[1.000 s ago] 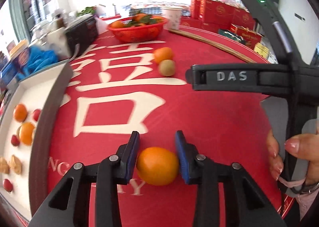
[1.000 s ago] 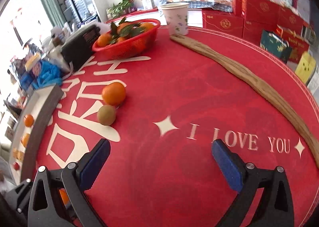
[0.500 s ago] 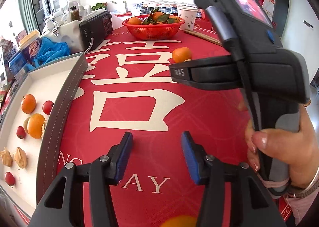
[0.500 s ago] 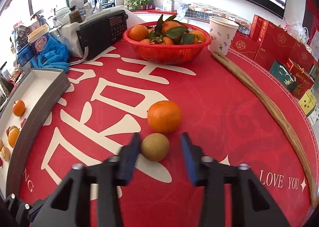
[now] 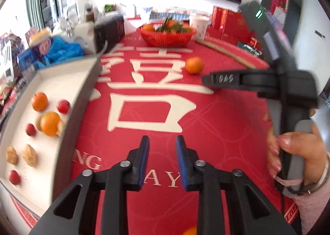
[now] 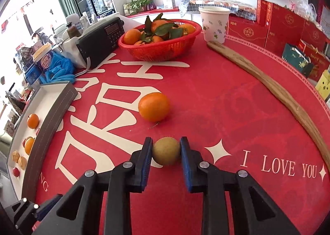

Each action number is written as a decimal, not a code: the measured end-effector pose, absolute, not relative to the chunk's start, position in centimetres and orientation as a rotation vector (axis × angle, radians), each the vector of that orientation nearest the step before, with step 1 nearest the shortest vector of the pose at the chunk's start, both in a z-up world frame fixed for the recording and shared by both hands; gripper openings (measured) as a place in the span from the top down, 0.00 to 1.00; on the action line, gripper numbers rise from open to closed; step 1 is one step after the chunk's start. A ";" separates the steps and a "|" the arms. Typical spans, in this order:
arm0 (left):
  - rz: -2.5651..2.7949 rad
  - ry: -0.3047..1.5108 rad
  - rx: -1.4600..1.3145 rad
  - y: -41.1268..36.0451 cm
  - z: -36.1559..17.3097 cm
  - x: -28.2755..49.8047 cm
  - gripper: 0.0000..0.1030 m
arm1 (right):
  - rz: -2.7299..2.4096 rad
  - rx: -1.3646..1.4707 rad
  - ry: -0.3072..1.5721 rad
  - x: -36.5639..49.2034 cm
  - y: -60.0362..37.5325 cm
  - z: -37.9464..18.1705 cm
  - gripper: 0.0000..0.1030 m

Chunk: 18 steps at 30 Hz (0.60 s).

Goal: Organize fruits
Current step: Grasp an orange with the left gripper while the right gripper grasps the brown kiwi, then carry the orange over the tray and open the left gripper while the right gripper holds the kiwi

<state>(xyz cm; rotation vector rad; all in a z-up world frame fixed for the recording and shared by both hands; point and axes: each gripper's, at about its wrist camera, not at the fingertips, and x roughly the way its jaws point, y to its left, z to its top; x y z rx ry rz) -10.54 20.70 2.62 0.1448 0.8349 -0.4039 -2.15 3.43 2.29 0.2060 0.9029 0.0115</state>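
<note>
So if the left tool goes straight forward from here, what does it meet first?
Nothing close: the left tool is open over bare red tablecloth. Far ahead in that line stands the red basket, though depth is unclear.

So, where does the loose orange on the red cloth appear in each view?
Left wrist: the orange lies upper right of centre, beyond the open left gripper, near the tip of the right gripper.
Right wrist: the orange lies at centre, just beyond the kiwi that the right gripper clamps.
Shared landmark: the red basket behind it.
</note>
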 end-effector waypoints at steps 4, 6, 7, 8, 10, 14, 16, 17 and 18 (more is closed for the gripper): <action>-0.491 0.780 0.132 22.4 4.6 -13.1 0.21 | 0.016 0.216 0.907 -2.2 3.2 2.3 0.73; -0.523 0.784 0.166 22.5 4.6 -14.4 0.21 | 0.016 0.217 0.907 -2.2 3.2 2.3 0.73; -0.524 0.794 0.191 22.2 4.3 -15.0 0.21 | 0.014 0.216 0.907 -2.2 3.1 2.3 0.73; -0.528 0.802 0.206 22.0 4.0 -15.4 0.21 | 0.012 0.212 0.907 -2.2 3.2 2.3 0.73; -0.538 0.815 0.244 21.0 3.1 -16.1 0.21 | 0.008 0.205 0.906 -2.2 3.3 2.3 0.73; -0.528 0.890 0.246 19.4 0.8 -16.0 0.55 | 0.008 0.203 0.903 -2.2 3.4 2.3 0.73; -0.501 0.856 0.250 19.1 0.7 -16.2 0.63 | 0.011 0.208 0.901 -2.3 3.3 2.3 0.73; -0.496 0.862 0.253 19.0 0.5 -16.2 0.63 | 0.014 0.210 0.901 -2.3 3.3 2.3 0.73; -0.490 0.865 0.238 19.0 0.4 -16.1 0.63 | 0.015 0.212 0.901 -2.3 3.2 2.3 0.73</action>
